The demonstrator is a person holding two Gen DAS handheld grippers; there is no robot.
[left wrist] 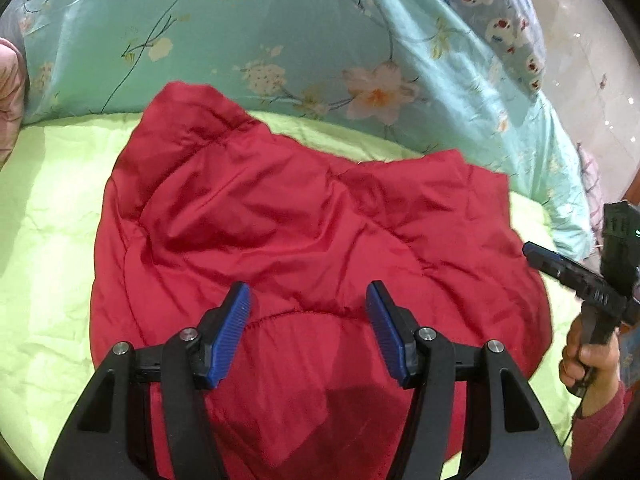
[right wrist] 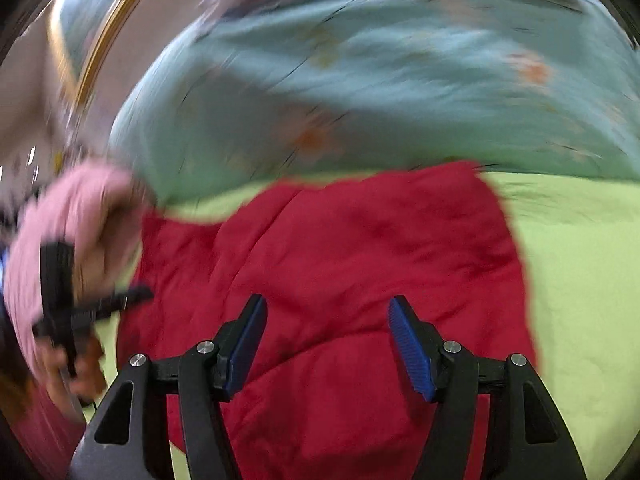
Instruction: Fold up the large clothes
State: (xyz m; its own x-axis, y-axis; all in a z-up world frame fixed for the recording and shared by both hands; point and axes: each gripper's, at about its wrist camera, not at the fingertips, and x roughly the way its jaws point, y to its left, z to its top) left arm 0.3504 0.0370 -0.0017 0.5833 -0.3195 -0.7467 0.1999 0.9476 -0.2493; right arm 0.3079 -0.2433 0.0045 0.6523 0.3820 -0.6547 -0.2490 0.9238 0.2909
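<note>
On the bed, the light green sheet (left wrist: 52,216) gave a flat place for folding. The crumpled red quilted jacket (left wrist: 304,216) lay spread on it, below the turquoise floral quilt (left wrist: 280,32). The left tongs (left wrist: 308,292) hovered over it, wide and empty. The right tongs (right wrist: 327,304) were also wide, holding nothing.

Bare green sheet (left wrist: 52,216) lies open at the left of the left wrist frame. The red quilted garment (left wrist: 304,216) fills the centre. A bulky floral duvet (left wrist: 248,28) walls off the top; a pink cloth (left wrist: 10,92) crowds the left edge.
</note>
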